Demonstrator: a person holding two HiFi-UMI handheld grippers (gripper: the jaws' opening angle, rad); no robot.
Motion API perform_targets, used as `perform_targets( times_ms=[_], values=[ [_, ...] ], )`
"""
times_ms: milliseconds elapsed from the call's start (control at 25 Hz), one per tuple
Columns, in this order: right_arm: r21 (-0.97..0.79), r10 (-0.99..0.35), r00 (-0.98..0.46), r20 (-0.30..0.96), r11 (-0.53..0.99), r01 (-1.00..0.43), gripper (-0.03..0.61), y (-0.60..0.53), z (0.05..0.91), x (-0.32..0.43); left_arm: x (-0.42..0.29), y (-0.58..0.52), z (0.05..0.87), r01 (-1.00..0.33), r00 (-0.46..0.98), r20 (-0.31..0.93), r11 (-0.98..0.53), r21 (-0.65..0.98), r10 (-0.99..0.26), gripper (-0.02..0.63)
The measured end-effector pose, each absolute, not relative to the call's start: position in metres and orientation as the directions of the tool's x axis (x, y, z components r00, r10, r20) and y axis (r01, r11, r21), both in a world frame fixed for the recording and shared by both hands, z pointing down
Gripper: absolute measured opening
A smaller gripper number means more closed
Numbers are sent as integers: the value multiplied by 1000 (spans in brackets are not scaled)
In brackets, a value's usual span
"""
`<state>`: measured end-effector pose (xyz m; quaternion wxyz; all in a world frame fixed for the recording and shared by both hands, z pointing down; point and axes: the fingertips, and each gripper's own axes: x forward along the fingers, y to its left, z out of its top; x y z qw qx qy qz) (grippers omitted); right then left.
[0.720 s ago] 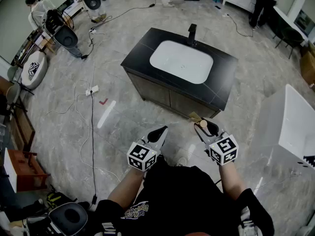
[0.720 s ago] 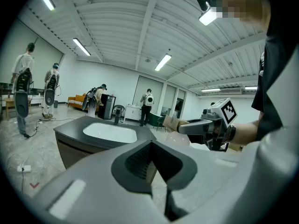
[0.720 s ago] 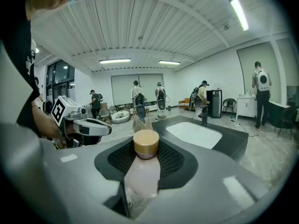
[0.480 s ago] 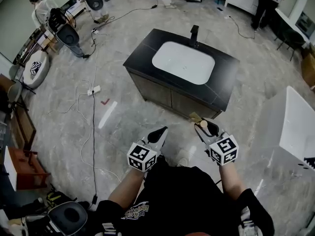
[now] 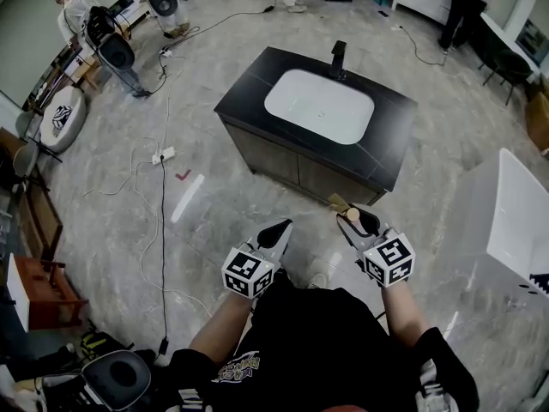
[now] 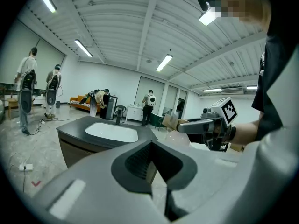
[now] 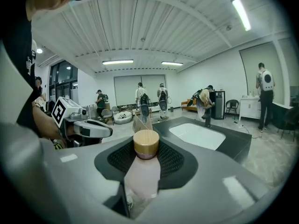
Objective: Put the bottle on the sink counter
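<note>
The black sink counter with its white basin and dark faucet stands on the floor ahead of both grippers, some way off. My right gripper is shut on a pale pink bottle with a round wooden cap; the cap pokes out past the jaws toward the counter. A tan tag-like piece shows just beyond the cap. My left gripper is level with it on the left, shut with nothing in it.
Cables and a power strip lie on the floor to the left. A large white tub stands at the right. A wooden shelf is at the near left. People and equipment stand along the far walls.
Both grippers keep their places and the bottle stays in the right one. Only the head view has shifted slightly.
</note>
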<state>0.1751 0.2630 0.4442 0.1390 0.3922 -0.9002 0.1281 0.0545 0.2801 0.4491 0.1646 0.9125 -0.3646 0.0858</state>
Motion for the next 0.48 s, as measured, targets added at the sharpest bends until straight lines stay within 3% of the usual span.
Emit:
perform_targets(
  times_ms=[480],
  values=[
    [-128, -665, -666, 338, 669, -732, 164, 259, 444, 170, 56, 277, 451, -690, 722, 285, -681, 244, -630, 0]
  ],
)
